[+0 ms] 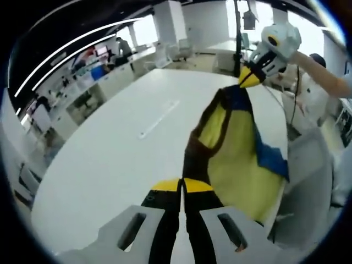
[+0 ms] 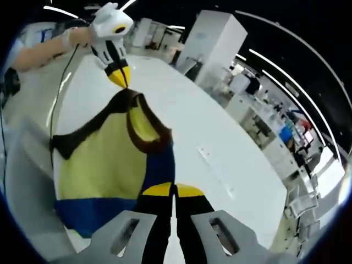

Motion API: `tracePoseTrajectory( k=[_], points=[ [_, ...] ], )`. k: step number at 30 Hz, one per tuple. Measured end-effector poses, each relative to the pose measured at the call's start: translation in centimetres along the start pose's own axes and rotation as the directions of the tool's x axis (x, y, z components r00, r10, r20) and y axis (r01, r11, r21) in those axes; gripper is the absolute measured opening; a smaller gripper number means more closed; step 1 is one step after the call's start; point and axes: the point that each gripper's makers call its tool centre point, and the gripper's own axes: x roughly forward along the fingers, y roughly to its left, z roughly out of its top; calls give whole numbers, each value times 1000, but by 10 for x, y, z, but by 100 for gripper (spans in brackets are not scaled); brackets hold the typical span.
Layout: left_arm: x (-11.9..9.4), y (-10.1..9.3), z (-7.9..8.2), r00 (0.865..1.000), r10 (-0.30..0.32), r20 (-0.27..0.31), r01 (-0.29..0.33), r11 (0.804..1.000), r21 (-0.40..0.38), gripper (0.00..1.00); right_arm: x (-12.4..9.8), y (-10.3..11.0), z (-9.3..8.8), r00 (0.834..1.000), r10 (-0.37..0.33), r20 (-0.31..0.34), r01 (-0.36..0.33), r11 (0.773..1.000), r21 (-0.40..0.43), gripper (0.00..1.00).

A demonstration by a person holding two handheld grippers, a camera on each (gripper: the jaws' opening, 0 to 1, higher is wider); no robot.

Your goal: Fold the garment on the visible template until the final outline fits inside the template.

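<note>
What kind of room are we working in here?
Probably an open-plan office or lab: a large white table, rows of desks with monitors behind, and long ceiling strip lights.

Each view looks close along its own jaws across the garment [image 1: 236, 148] [image 2: 110, 165] toward the opposite gripper [image 1: 248, 78] [image 2: 120, 77], sharing the white table [image 1: 110, 159] [image 2: 220, 143].

No lettering, number or brand mark can be read in either view. The screens in the background office are too small and blurred to make out any text.
</note>
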Motion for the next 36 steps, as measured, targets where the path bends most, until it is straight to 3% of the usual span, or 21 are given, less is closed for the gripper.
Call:
tracePoseTrajectory(
  k=[11,33,36],
  points=[
    [21,11,-6,1000,-15,-20,15,1000,-15,0,19,5,-10,998,52,-36,-53,997,-53,1],
    [66,33,-23,998,-11,-62,10,1000,-20,0,60,-10,-32,996,37,-79,-42,997,-63,1],
    [72,24,-26,998,-15,-68,14,1000,-25,0,69,-13,-36,996,34,-81,-38,998,-43,1]
  ],
)
